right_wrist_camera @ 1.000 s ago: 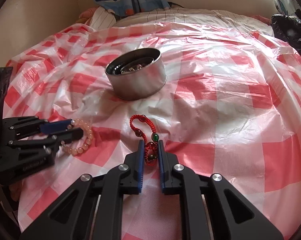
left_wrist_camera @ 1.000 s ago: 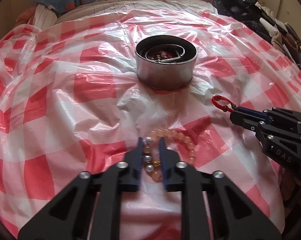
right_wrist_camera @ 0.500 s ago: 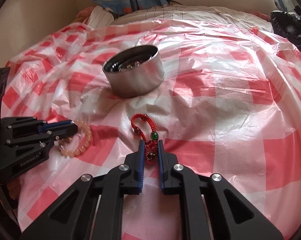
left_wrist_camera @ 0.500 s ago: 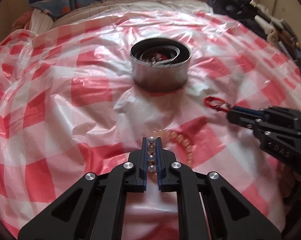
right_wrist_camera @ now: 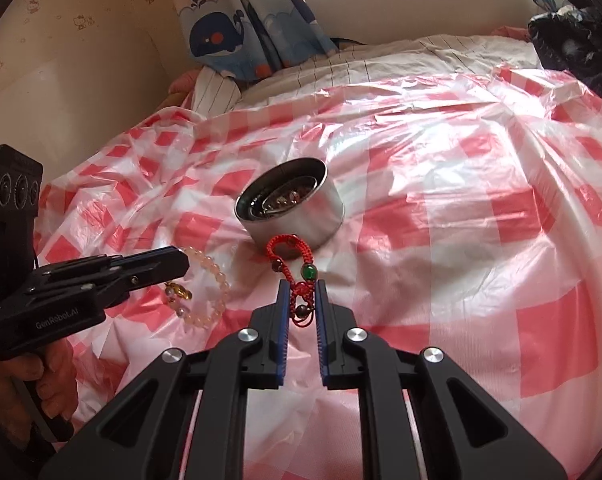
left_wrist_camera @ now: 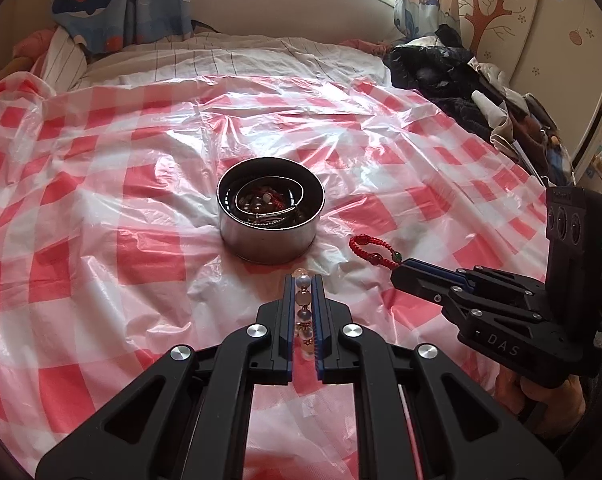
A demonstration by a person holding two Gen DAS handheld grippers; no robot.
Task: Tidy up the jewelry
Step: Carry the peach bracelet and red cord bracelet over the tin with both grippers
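- The left gripper (left_wrist_camera: 303, 280) is pinched on the pale bead bracelet (right_wrist_camera: 217, 280): a short run of beads sits clamped between the blue pads, and in the right wrist view the loop hangs from the tips, seemingly clear of the red-and-white checked plastic sheet (left_wrist_camera: 101, 208), with a small amber charm at its low end.
- The round metal tin (left_wrist_camera: 271, 216) stands near the middle of the sheet, just ahead of both grippers. It already holds jewelry: a silver bangle, dark beads and a bit of red cord, so part of the sorting looks done.
- The right gripper (right_wrist_camera: 301, 288) is closed on the knotted end of the red cord bracelet (right_wrist_camera: 289, 252); its loop, with a green bead and a dark one, points toward the tin and appears lifted.
- Left to do, as I judge it: carry both pieces over the tin's rim and let go. No other loose jewelry shows on the sheet.
- In the way: nothing lies between the tips and the tin. The two grippers converge on one small opening, so they may crowd each other, and the full tin leaves little room.
- Around: a whale-print curtain (right_wrist_camera: 229, 32) at the far left, striped bedding (left_wrist_camera: 229, 60) beyond the far edge of the sheet, a heap of dark clothes (left_wrist_camera: 453, 76) at the far right.
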